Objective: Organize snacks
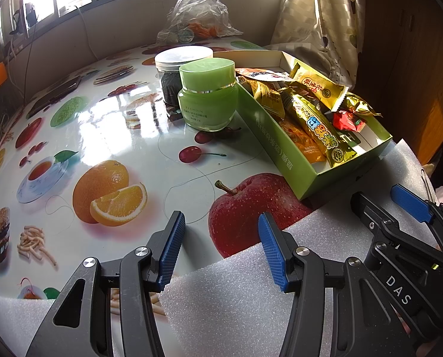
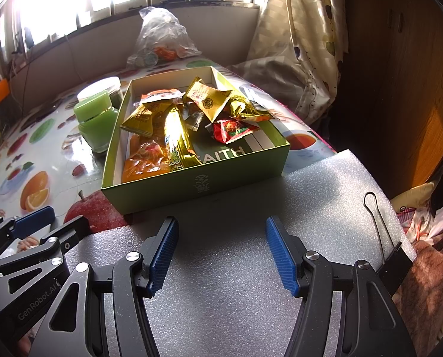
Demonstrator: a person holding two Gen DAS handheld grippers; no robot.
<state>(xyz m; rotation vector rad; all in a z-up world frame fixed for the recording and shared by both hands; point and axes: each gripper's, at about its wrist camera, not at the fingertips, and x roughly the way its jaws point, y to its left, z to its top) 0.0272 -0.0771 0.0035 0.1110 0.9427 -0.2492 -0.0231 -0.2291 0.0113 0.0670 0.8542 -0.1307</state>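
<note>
Hovering low over the foam sheet (image 2: 236,238) on the bench, both the left tongs (image 1: 221,247) and right tongs (image 2: 221,253) stand spread and empty. Every visible snack (image 2: 176,136) already lies in the green box (image 2: 197,184), so the task looks near done; any next move would be a check for strays.

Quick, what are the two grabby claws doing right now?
Left gripper: jaws open, holding nothing.
Right gripper: jaws open, holding nothing.

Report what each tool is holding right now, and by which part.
Nothing is held. The left tool and the right tool are both open, with empty gaps between their fingers, and the snacks lie untouched in the green box.
</note>
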